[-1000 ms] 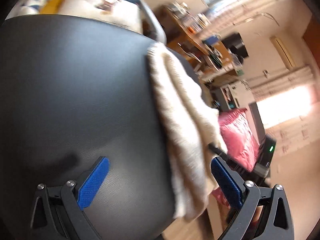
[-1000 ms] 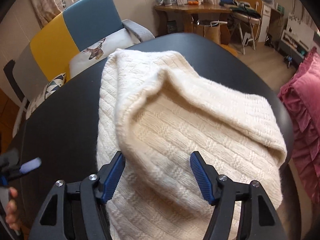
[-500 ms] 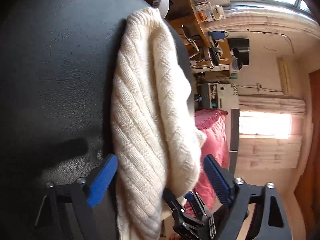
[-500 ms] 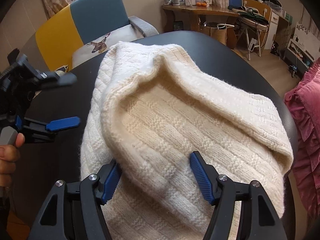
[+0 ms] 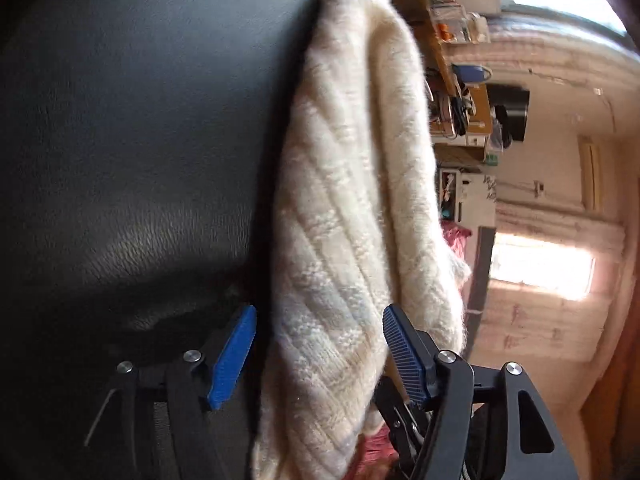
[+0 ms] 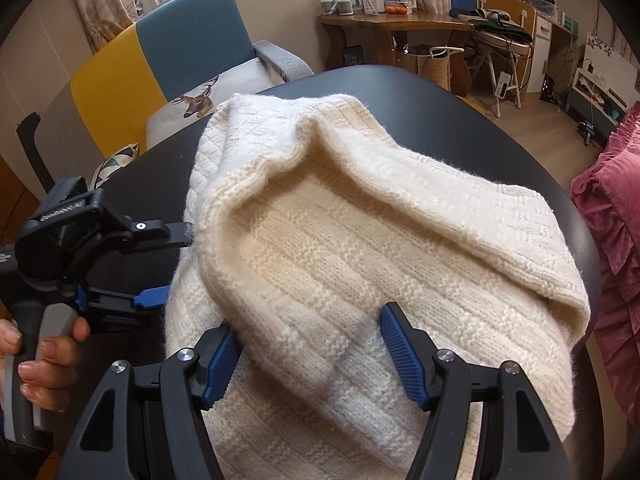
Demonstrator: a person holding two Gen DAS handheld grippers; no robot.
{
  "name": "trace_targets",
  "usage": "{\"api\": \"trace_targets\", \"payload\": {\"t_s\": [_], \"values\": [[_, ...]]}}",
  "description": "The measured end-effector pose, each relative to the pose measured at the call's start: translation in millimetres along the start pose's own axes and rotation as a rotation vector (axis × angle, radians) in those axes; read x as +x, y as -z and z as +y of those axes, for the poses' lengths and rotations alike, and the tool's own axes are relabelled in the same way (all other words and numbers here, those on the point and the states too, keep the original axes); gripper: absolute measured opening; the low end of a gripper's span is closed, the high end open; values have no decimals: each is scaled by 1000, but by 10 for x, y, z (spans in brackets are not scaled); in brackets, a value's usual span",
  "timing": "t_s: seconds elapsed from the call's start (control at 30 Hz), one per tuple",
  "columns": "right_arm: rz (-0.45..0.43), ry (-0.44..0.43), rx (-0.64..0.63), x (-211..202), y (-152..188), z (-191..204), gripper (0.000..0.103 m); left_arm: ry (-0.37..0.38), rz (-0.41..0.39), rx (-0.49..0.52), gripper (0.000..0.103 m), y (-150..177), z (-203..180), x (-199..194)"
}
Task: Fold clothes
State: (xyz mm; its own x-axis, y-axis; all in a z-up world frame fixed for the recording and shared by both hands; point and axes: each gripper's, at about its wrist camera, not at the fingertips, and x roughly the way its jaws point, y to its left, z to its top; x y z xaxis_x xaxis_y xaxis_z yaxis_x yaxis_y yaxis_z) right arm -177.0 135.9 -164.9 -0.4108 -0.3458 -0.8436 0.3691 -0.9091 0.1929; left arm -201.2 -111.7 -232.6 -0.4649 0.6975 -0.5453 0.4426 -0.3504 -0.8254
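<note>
Since a second ago the left tool (image 5: 318, 350) has swung in to straddle the cream sweater's (image 6: 360, 280) left edge on the black worktop (image 6: 460, 120), jaws apart like the right tool's (image 6: 310, 346); both should bite deep before lifting together.

Sweater (image 6: 360, 264) cream, knit in a basket-weave block pattern, ribbed edge; sits on a black table (image 6: 460, 120). Both grippers black with blue ridged pads (image 6: 400, 356). Armchair (image 6: 160, 56) at 11 o'clock: yellow and teal panels, grey arm. Cushion (image 6: 200, 100) on it white with a brown deer print. Ruffled fabric (image 6: 616, 216) at 3 o'clock pink-red
</note>
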Motion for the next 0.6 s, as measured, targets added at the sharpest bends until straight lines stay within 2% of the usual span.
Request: {"api": "trace_targets", "payload": {"t_s": [0.07,0.2,0.23,0.33,0.53,0.6], "values": [[1,5,-4,-18,12,-7,69,6,3,6,46,18,-7,56],[-7,15,-1,-69,45,-17,69,-4,-39,15,19,46,-6,25],[-10,16,-1,-86,50,-11,69,-6,-52,21,15,52,-17,-7],[-19,20,-2,-137,64,5,69,-6,-102,65,12,96,-177,-161],[-9,-35,-37,-177,104,196,69,-34,-236,275,11,204,-748,-649],[6,-63,-37,-167,100,269,69,-80,-262,365,11,207,-938,-728]]}}
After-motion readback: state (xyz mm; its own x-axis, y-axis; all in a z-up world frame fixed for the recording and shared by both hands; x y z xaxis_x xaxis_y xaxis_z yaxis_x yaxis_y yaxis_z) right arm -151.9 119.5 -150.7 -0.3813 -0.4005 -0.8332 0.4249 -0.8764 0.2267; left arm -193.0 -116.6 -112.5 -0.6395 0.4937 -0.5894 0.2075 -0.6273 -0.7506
